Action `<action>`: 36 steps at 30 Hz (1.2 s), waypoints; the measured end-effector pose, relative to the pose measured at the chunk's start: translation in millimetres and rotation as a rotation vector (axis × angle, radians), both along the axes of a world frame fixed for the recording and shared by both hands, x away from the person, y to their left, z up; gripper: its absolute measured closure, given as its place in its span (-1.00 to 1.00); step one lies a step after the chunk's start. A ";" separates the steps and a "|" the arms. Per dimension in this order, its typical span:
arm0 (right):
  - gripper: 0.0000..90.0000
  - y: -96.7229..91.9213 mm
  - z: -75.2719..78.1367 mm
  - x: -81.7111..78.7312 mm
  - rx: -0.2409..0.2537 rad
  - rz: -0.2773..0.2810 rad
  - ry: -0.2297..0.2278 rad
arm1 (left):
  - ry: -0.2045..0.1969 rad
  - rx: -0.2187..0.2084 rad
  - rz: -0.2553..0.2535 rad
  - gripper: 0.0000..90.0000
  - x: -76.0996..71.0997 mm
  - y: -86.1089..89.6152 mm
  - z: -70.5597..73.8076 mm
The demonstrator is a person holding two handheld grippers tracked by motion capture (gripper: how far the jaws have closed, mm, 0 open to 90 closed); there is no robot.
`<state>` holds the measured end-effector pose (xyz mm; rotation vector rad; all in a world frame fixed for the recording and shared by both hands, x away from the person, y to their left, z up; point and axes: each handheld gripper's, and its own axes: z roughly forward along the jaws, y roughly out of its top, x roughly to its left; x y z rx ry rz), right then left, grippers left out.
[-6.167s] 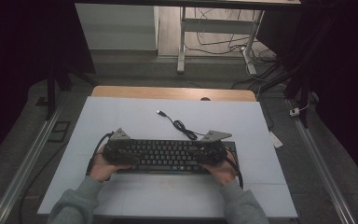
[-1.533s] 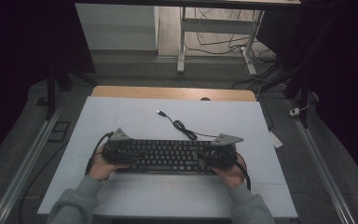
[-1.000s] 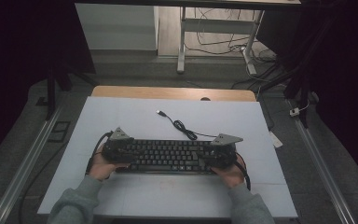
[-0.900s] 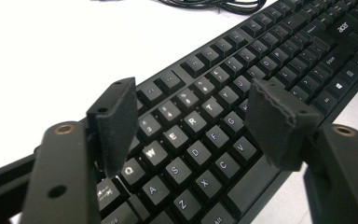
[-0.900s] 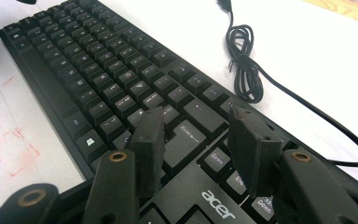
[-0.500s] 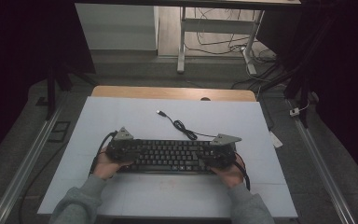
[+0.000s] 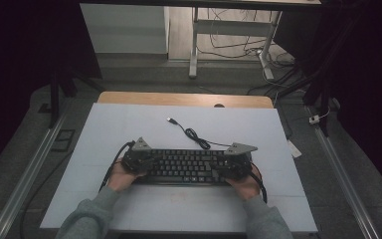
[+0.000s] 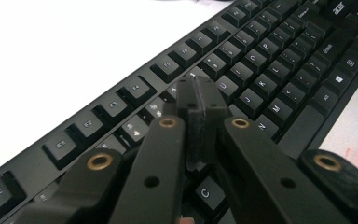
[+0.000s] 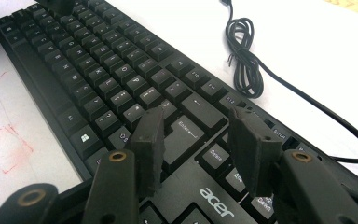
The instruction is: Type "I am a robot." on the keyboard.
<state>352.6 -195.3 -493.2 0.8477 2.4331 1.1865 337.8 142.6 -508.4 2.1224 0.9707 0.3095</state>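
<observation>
A black keyboard [image 7: 186, 167] lies across the near middle of the white table top [image 7: 129, 124]. My left gripper [image 7: 138, 162] hovers over its left end, above the letter keys [image 8: 261, 60]. Its jaws have just been closing; my left gripper [image 8: 198, 93] is now shut, pads together with nothing between them. My right gripper [image 7: 231, 167] sits over the keyboard's right end. There my right gripper [image 9: 200, 126] stands open, its jaws either side of the Enter key area of the keyboard [image 9: 98, 60]; I cannot tell whether they touch the keys.
The keyboard's black cable [image 7: 194, 134] runs back from its far edge in a small coil [image 9: 244, 51] and ends in a USB plug [image 7: 170, 120]. A wooden strip [image 7: 184, 98] borders the table's far edge. Red pen marks [image 9: 4, 147] lie in front of the keyboard.
My left hand has shifted a little to the right, further over the keyboard's left end. The right hand and the keyboard have stayed put.
</observation>
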 end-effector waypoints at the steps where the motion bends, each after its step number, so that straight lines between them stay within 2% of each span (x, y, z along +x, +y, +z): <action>1: 0.25 0.0 0.0 0.1 -0.003 -0.001 0.000 | 0.002 0.003 -0.002 0.97 0.5 -1.2 -0.8; 21: 0.24 1.0 -1.3 0.8 -0.008 0.001 0.004 | 0.026 0.044 -0.003 0.97 6.3 -11.7 -11.7; 31: 0.24 1.1 -1.4 0.7 -0.009 0.001 0.003 | 0.036 0.046 -0.002 0.97 7.5 -11.8 -14.6; 36: 0.24 1.1 -1.2 0.6 -0.008 0.000 0.005 | 0.019 0.041 0.006 0.97 5.9 -10.8 -11.3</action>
